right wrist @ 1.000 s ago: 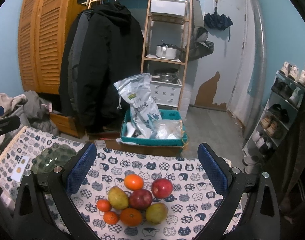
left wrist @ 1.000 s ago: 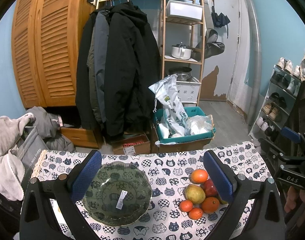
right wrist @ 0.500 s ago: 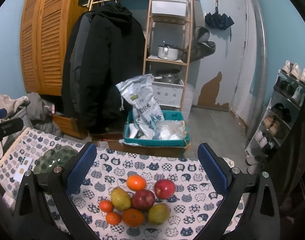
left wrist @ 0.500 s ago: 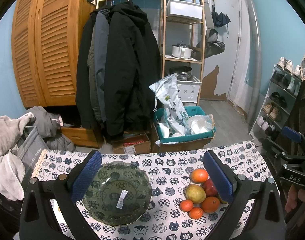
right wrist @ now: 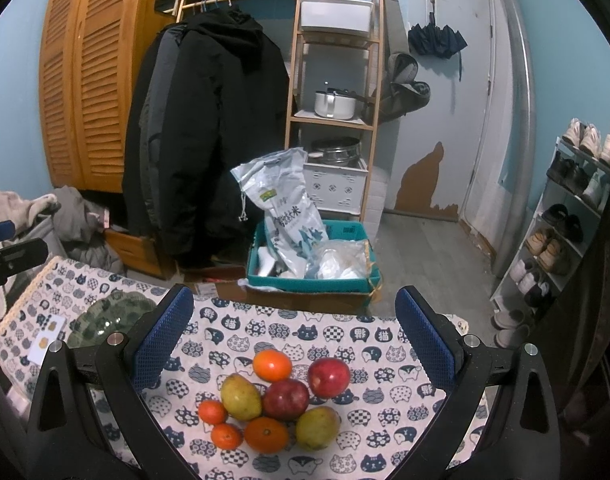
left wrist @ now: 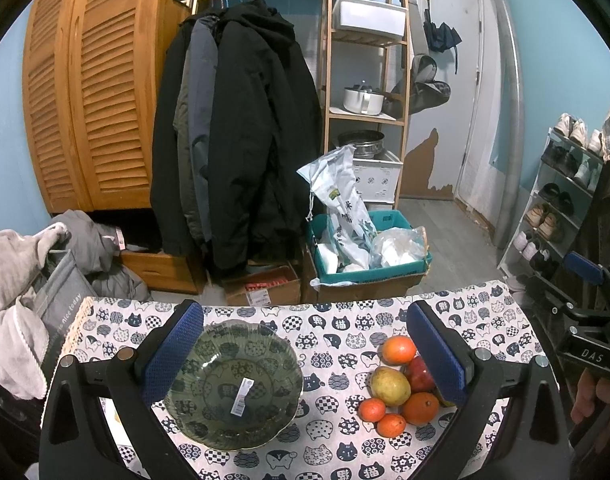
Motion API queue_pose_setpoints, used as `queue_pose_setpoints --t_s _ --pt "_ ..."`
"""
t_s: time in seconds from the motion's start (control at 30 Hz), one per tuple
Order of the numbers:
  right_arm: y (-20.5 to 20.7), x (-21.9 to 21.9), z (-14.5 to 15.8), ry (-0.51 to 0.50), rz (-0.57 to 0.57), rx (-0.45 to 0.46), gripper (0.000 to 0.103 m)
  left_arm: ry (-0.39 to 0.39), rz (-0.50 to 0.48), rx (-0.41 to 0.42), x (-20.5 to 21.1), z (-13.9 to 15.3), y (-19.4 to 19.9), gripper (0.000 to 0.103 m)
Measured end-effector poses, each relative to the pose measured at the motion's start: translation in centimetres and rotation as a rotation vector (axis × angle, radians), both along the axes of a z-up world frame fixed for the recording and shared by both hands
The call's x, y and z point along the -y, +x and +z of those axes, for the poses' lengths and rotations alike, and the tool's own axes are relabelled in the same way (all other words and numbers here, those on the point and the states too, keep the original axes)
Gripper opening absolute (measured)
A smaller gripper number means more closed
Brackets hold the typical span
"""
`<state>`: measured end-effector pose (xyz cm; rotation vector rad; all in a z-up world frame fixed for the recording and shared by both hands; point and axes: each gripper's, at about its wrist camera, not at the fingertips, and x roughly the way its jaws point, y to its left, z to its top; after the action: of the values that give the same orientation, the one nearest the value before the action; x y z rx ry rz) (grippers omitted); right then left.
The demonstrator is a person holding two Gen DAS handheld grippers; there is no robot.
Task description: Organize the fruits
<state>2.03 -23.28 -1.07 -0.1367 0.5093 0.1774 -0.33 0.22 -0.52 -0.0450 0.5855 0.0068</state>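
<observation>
A green glass bowl [left wrist: 235, 384] with a white sticker sits empty on the cat-print tablecloth [left wrist: 337, 332], in front of my open left gripper [left wrist: 305, 344]. It also shows at the left of the right wrist view [right wrist: 109, 316]. A pile of fruit lies to its right: two red apples [right wrist: 285, 399] [right wrist: 329, 376], two yellow-green mangoes [right wrist: 240, 396] [right wrist: 317, 427], several oranges [right wrist: 272, 365] and small tangerines [right wrist: 212, 411]. My open right gripper [right wrist: 295, 336] hovers over the pile, empty. The pile shows in the left wrist view [left wrist: 390, 386] too.
A white card [right wrist: 45, 342] lies on the table's left end. Beyond the far table edge are a teal crate with bags [right wrist: 313, 256], hanging coats [left wrist: 233, 140], a wooden shelf [right wrist: 333, 92] and a shoe rack [left wrist: 561, 200]. Clothes [left wrist: 21, 272] pile at left.
The right gripper has drifted slightly, so the fruit pile sits a little higher and more central in its view. The left gripper and bowl look unchanged.
</observation>
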Motion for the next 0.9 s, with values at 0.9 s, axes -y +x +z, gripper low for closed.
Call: queue_pose_setpoints --t_s 0.9 --pt "2.8 2.9 -5.2 -0.026 -0.063 -0.212 0.1 -0.032 -0.041 -0.249 1.9 -6.4 3.9 0.102"
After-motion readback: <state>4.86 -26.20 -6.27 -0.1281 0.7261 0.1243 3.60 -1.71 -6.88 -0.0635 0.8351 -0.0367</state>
